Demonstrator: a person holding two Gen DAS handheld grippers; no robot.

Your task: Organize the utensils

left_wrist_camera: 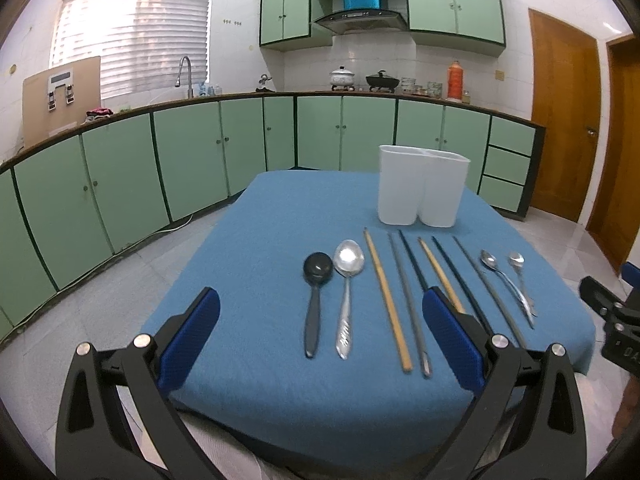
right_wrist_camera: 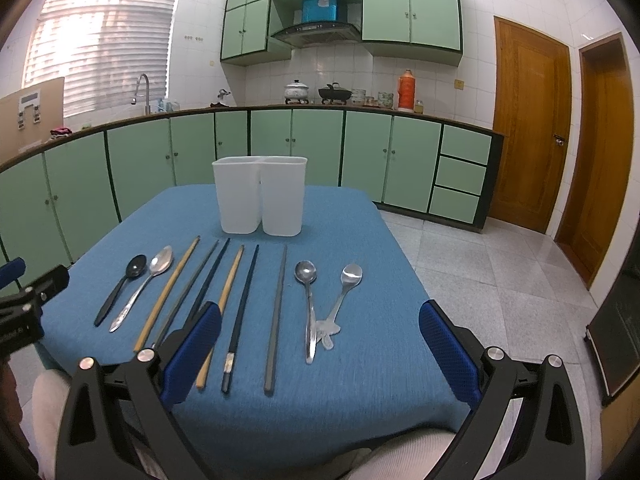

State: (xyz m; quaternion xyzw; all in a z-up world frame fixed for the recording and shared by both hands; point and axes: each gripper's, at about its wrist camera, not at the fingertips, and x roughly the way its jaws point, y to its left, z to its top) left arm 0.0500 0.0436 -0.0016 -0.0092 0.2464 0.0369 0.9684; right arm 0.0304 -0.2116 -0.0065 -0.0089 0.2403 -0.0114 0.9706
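Both tools, left tool (left_wrist_camera: 320, 344) and right tool (right_wrist_camera: 320, 350), are wide apart, empty, near spoons and chopsticks (right_wrist_camera: 238, 316) before the white holder (right_wrist_camera: 260, 196).

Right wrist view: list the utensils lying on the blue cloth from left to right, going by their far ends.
black spoon → large silver spoon → light wooden chopstick → grey chopstick → dark chopstick → second wooden chopstick → second dark chopstick → second grey chopstick → small steel spoon → pale-handled spoon
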